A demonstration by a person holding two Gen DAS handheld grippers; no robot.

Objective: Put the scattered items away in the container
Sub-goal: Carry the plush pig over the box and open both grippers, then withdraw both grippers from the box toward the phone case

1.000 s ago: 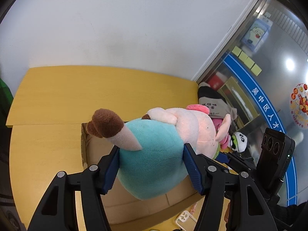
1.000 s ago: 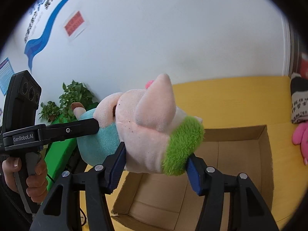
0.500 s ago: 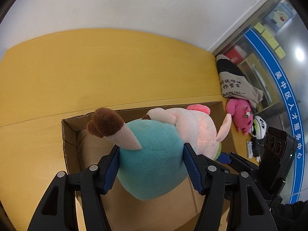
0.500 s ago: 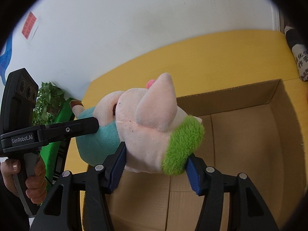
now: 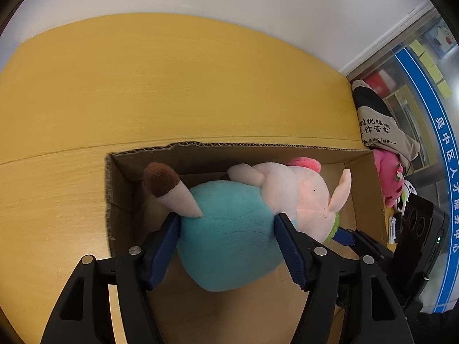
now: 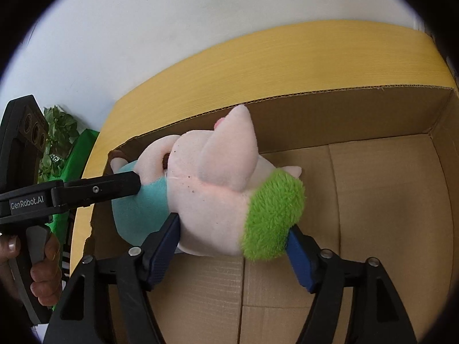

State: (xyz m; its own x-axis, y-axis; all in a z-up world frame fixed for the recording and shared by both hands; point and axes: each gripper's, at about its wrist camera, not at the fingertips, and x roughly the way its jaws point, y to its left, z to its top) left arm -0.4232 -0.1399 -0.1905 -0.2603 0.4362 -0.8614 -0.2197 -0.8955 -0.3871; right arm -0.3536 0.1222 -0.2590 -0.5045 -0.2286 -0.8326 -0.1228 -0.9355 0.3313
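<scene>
The yellow bench (image 5: 149, 86) carries an open cardboard box (image 5: 258, 145), which sits toward the near edge and is the container for this job. Inside it I can see only bare cardboard floor and the one toy now going in, so the tidying looks barely begun.

That toy is a plush pig (image 5: 229, 229) with a teal body, pink head and green fringe. It hangs low inside the box walls toward the left end, and whether it touches the floor I cannot tell.

Both grippers have it between their jaws. The left gripper (image 5: 226, 240) spans the teal belly and the right gripper (image 6: 232, 243) spans the head and fringe. Both sets of jaws are opening, though the blue pads (image 5: 289, 252) appear to touch the plush on each side, so the drop seems underway rather than finished.

Left over, at the bench's right edge outside the box: a pink plush (image 5: 390, 180), a small panda toy (image 5: 406, 197) and a printed cloth bag (image 5: 378, 132)
</scene>
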